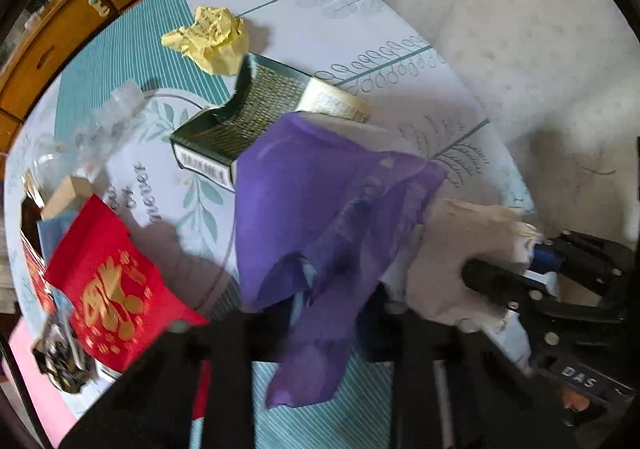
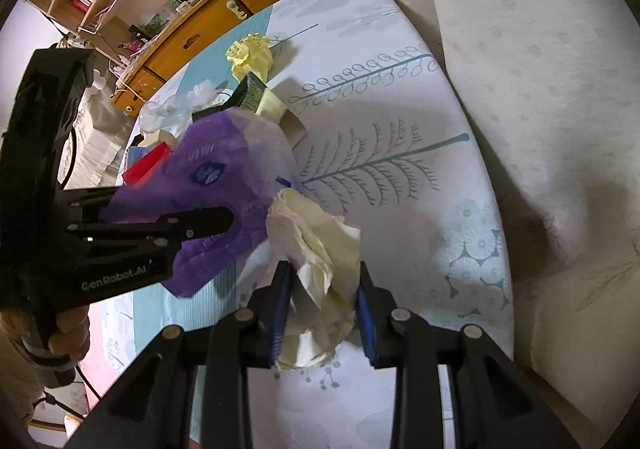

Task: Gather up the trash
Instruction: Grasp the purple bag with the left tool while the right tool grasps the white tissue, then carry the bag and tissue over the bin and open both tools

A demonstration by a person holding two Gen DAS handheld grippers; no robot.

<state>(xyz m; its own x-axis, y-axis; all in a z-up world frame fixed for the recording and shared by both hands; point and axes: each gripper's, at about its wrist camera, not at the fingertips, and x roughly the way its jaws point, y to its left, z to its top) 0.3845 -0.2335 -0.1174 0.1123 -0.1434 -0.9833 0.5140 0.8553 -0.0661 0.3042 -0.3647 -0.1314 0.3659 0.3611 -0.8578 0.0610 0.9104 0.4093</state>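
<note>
A purple plastic bag [image 1: 320, 209] hangs over the leaf-patterned tablecloth [image 1: 360, 29], and my left gripper [image 1: 312, 329] is shut on its lower part. In the right wrist view the same purple bag [image 2: 224, 153] bulges beside the left gripper [image 2: 224, 229], whose fingers pinch its edge. My right gripper [image 2: 322, 277] is shut on a crumpled cream tissue [image 2: 316, 245], just right of the bag. In the left wrist view the tissue [image 1: 460, 249] sits in the right gripper [image 1: 508, 261] near the table's right edge.
On the table lie a crumpled yellow paper [image 1: 216, 39], an open green box [image 1: 248, 109], a clear plastic wrapper [image 1: 108, 117] and a red packet [image 1: 108, 281]. Wooden drawers [image 1: 52, 49] stand behind. A pale floor [image 1: 540, 49] lies to the right. A hand [image 2: 68, 333] holds the left gripper.
</note>
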